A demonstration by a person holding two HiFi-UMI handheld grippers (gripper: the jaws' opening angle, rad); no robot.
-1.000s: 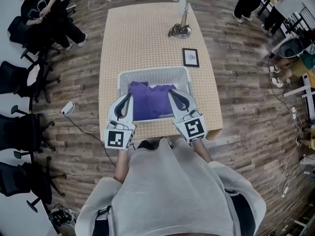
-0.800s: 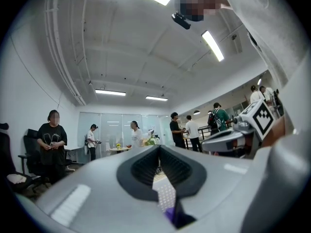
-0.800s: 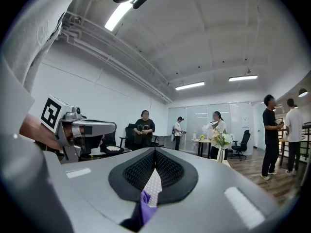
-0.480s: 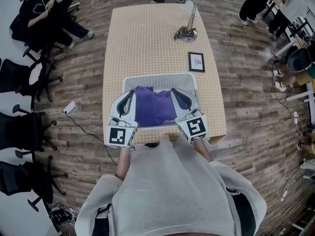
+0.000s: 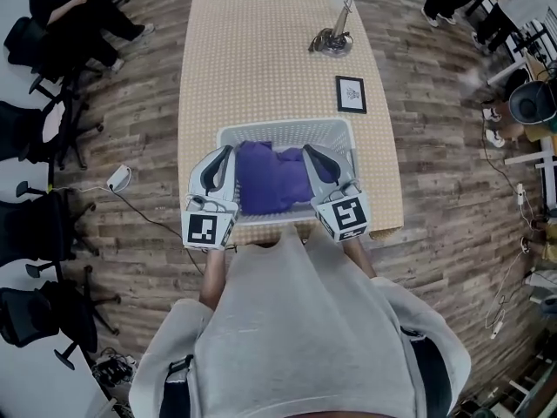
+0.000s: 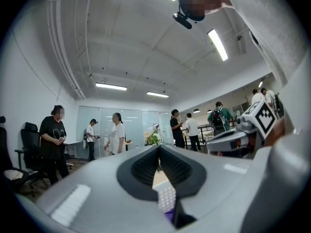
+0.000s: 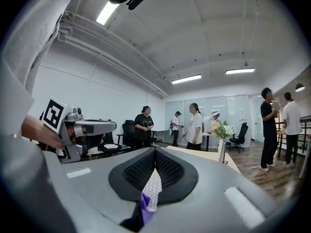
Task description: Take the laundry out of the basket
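- A white plastic laundry basket with small holes sits on a long tan table, at the end closest to the person.
- A heap of soft purple laundry lies inside the basket and fills most of it.
- The left gripper is at the basket's left side, with its tip by the left rim. Its two jaws are pressed together at the tips. Nothing is pinched between them.
- The right gripper is at the basket's right side, with its tip over the purple laundry. Its jaws are pressed together too, and they hold nothing.
- I cannot tell if either tip touches the laundry.
- In each gripper view, a bit of purple and a bit of the white holey basket show through the small gap under the joined tips.
- Past the basket's far side, a small black picture frame lies flat on the table.
- Farther past the basket stands a vase with pale flowers.
- Left of the basket, off the table, black office chairs stand on the wooden floor.
- Far past the basket, to its left, a person in black sits on a chair.
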